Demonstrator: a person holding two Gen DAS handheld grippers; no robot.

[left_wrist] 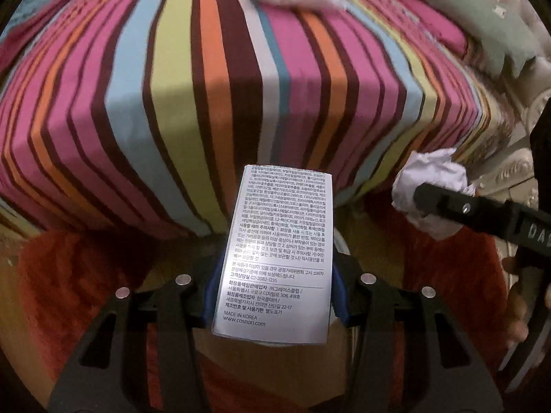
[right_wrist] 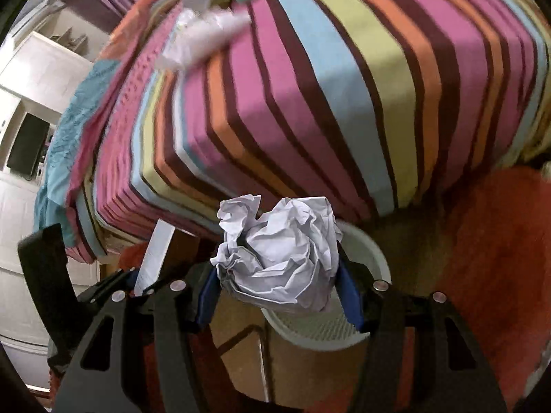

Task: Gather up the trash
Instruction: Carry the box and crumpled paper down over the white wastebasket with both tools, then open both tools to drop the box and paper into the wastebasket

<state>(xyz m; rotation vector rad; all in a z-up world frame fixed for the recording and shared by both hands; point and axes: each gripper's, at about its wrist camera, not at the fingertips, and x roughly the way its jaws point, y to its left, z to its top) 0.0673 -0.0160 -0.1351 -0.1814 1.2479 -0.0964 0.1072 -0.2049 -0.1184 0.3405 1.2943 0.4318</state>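
So both grippers are loaded up right now. The left gripper [left_wrist: 272, 296] has its blue pads clamped on a flat silver box [left_wrist: 275, 254], long side pointing away from the camera, and the face you can see is packed with small printed Korean text plus a "MADE IN KOREA" line near the bottom. The right gripper [right_wrist: 279, 285] is squeezed around a crumpled white paper ball [right_wrist: 279, 251], which bulges out above the fingers. From the left wrist view you can also spot that same paper wad [left_wrist: 430, 189] off to the right with the other gripper's black finger across it, so the two hands are fairly near each other. Both are hanging just off the edge of a bed covered in a striped sheet [left_wrist: 213, 103], pink, orange, yellow-green, light blue and dark brown bands. Below the right gripper there's a white mesh basket [right_wrist: 320, 323] sitting on the floor, with the paper ball over its rim, and a red rug [right_wrist: 499, 258] beside it. Further back on the bed there's more light-coloured stuff [right_wrist: 203, 38], too blurred to say what it is exactly. White cabinets [right_wrist: 31, 79] show at the left of the right wrist view.
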